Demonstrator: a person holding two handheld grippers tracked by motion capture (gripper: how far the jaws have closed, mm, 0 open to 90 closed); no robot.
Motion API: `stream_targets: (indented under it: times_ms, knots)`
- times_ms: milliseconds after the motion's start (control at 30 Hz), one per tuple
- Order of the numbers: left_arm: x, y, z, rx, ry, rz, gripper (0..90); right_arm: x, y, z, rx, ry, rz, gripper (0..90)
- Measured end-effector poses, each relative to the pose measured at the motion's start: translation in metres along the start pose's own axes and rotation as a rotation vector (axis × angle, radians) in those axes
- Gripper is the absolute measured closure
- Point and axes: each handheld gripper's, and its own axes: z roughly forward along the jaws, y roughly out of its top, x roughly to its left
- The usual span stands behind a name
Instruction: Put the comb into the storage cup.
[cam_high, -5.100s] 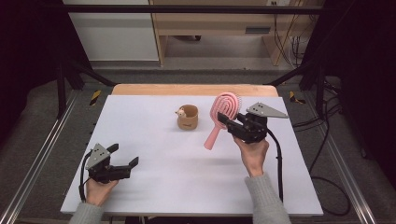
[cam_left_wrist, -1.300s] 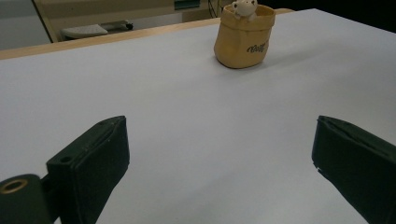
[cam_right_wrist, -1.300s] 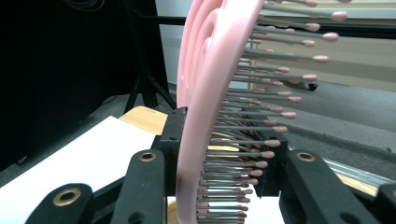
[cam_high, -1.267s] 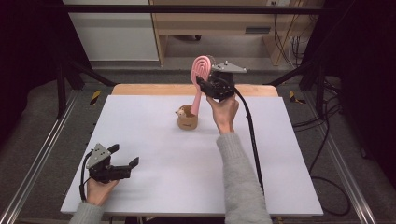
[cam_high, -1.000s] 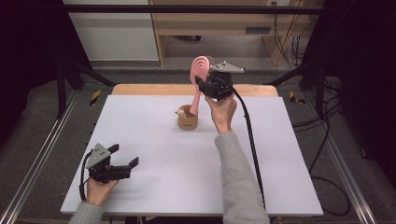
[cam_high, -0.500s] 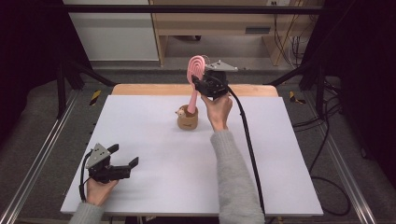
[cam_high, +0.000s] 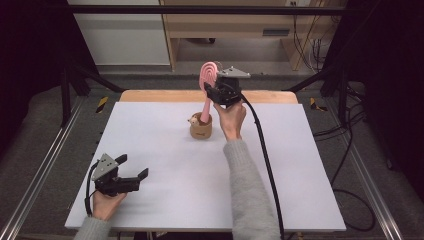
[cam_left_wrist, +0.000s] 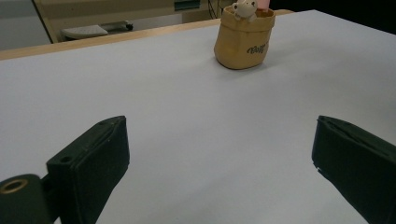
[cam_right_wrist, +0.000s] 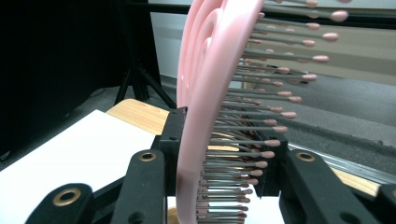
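I have the pink hairbrush (cam_high: 206, 89) clamped by its head in the right gripper (cam_high: 220, 92), jaws closed on either side of the bristle pad. The brush stands nearly upright — long axis vertical, head up, handle pointing down into the small tan cup (cam_high: 201, 128) at the far middle of the worktop (cam_high: 300, 165). From the high view the handle's tip looks already inside the cup's mouth, so I judge what remains is a straight drop along that axis, then letting go. My left gripper (cam_high: 122, 181) rests at the near left corner, jaws spread wide and empty — well apart from the cup, which sits ahead of it.
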Motion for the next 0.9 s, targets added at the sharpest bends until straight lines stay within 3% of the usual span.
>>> stream_targets:
  times_ms: [900]
  knots:
    - [0.000, 0.000, 0.000, 0.002, 0.001, 0.001, 4.1, 0.002, -0.018, 0.015, 0.055, 0.004, 0.021, 63.6]
